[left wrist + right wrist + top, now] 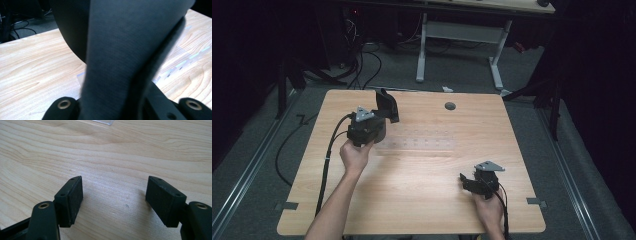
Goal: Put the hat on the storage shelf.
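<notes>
Toward the upper left of the high view, our left hand-held gripper (384,112) clamps a dark fabric piece (387,104) lifted above the wooden surface (422,170); limp cloth may slip out. At lower right, our right hand-held gripper (468,181) gapes wide and empty. We see no containers.

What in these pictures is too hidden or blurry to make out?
- Left gripper: in its own view, the dark cloth-like thing it clamps hides the jaws; that thing's shape is cut off by the top edge.
- Clear sheet on the table: its faint markings are too small in the high view.
- Right gripper: open, nothing between its jaws.
</notes>
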Motion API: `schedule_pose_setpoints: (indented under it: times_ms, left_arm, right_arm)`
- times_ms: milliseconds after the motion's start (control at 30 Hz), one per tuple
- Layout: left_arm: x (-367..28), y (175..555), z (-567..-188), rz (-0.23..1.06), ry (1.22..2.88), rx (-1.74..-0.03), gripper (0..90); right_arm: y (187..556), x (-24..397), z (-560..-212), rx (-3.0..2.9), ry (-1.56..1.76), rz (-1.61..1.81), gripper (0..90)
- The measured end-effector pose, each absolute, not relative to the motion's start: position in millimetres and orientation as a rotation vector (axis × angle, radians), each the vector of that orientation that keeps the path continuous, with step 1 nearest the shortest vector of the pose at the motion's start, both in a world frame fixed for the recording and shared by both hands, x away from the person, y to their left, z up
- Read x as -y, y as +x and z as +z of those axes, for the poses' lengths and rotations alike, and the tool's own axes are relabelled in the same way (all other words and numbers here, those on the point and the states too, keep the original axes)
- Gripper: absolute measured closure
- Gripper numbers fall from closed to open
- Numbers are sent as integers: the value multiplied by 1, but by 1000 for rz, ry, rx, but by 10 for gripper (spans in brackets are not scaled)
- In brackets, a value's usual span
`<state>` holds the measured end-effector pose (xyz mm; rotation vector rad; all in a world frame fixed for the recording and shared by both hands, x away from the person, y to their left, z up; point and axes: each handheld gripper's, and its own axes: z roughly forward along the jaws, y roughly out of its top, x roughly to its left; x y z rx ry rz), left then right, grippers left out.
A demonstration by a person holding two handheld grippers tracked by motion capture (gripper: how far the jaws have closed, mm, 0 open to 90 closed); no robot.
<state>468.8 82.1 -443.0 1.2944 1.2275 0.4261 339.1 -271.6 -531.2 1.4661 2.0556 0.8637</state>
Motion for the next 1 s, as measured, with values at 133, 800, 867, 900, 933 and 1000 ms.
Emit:
schedule_pose_setpoints:
  times_ms: [133, 800, 867, 900, 933, 1000]
  left_arm:
    - [-81, 469, -445, 423, 1288, -1230, 850]
    - [-87, 462, -466, 359, 1295, -1273, 761]
    - [-88, 460, -466, 354, 1294, -1273, 755]
    - [-88, 459, -465, 354, 1296, -1271, 747]
    - [-88, 458, -465, 353, 1294, -1272, 736]
    - [-89, 457, -464, 354, 1293, -1271, 696]
  right_arm:
    - [339, 272, -531, -2056, 1466, 864, 303]
    - [339, 271, -531, -2056, 1465, 862, 303]
    - [339, 271, -531, -2056, 1464, 862, 303]
    - [339, 271, -531, -2056, 1463, 862, 303]
    - [339, 271, -531, -2056, 1464, 862, 303]
    - [339, 271, -531, -2056, 1465, 861, 303]
